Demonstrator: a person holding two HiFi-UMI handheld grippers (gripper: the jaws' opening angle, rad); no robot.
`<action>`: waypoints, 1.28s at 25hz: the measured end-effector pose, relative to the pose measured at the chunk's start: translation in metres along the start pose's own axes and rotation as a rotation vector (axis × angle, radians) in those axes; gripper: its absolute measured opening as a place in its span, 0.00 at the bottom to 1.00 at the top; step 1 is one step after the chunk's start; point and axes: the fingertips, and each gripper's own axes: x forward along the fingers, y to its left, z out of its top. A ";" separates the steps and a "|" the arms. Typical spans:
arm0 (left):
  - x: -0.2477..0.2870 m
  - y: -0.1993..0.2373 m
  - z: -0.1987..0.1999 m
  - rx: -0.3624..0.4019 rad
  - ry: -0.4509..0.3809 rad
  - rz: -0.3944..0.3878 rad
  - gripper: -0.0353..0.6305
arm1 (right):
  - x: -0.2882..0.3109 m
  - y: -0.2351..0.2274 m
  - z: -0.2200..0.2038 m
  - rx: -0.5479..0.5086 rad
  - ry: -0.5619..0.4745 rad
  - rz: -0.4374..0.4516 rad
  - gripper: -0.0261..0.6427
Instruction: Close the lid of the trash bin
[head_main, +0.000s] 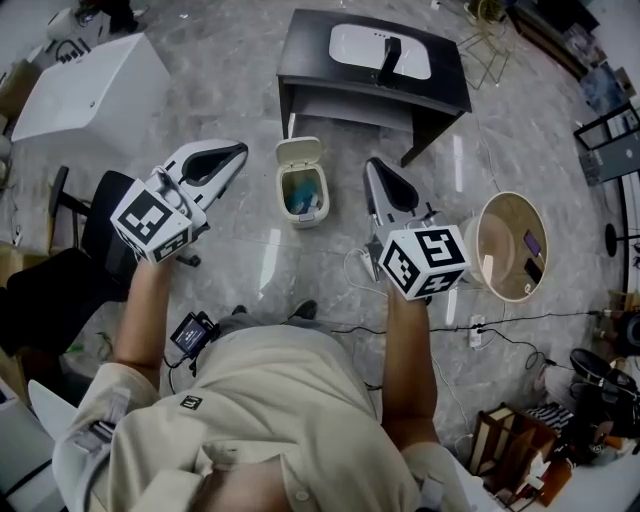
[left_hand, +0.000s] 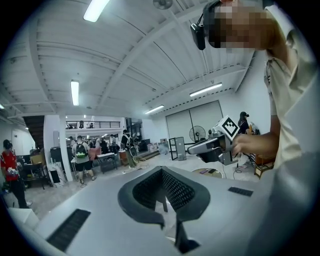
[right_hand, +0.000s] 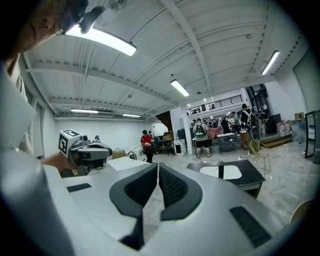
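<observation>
We stand over the trash bin (head_main: 302, 195), which sits on the grey marbled floor (head_main: 230, 240) just ahead of our shoes and between the two raised grippers. Its lid (head_main: 298, 152) is tipped up at the far edge, leaving a bluish interior open to view. Just behind the lid is the front edge of a dark table (head_main: 330, 85) that carries a white sink (head_main: 360, 45).

The left gripper (head_main: 238, 152) hangs in the air to the bin's left, and the right gripper (head_main: 372, 166) hangs to its right. Both are clear of the bin. Each gripper's own view shows its dark ribbed fingers (right_hand: 172, 187) brought together with nothing between them. The only print we can make out is the black-and-white square pattern on each marker cube (head_main: 150, 222).

Bare floor lies on both sides of the bin. Further out, a black chair (head_main: 100, 215) and a white table (head_main: 90, 85) close off the left. A round basin (head_main: 512, 296) and a power strip (head_main: 477, 328) with its trailing cable take up the right.
</observation>
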 end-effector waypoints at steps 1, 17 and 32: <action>0.005 -0.001 0.000 0.007 -0.001 -0.004 0.08 | -0.001 -0.005 -0.001 0.003 0.000 -0.001 0.08; 0.100 0.030 -0.008 0.020 -0.038 -0.197 0.08 | 0.008 -0.076 -0.010 0.039 0.022 -0.207 0.08; 0.171 0.105 0.006 0.055 -0.080 -0.417 0.08 | 0.043 -0.098 0.015 0.071 -0.002 -0.451 0.08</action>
